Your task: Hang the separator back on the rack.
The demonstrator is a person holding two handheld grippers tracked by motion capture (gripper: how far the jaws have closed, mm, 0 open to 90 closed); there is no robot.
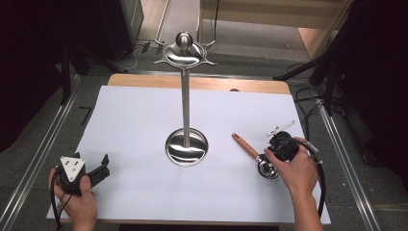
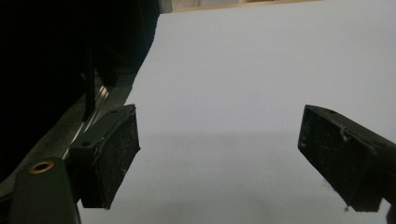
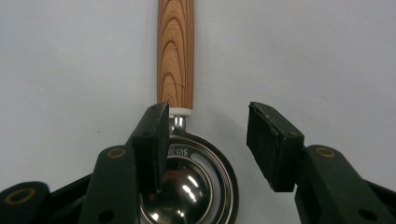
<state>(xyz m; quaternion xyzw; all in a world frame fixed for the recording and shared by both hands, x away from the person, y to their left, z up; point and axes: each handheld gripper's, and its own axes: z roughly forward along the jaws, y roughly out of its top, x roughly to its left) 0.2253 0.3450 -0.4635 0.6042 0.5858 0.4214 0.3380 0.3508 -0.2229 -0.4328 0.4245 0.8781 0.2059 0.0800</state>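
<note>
1. A white sheet [image 1: 144, 125] covers the table, with a wooden edge showing at the far side.
2. A tall metal stand [image 1: 185, 96] rises from a round base at the centre of the sheet, topped by a disc with small hooks and a ball knob.
3. The left gripper [image 1: 103, 164] rests at the near left corner in the person's hand, its jaws wide apart and empty over bare sheet.
4. The right gripper [image 1: 269, 159] hangs over the near right of the sheet; its jaws stand partly apart, straddling the neck of the spoon without pressing on it.
5. The measuring spoon [image 1: 255, 156] lies flat, right of the stand's base: wooden handle pointing far-left, steel bowl nearest the hand.
6. Judged step: reaching to grasp the spoon. Next, the jaws likely need centring on the neck, then closing firmly before any lift toward the stand.
</note>
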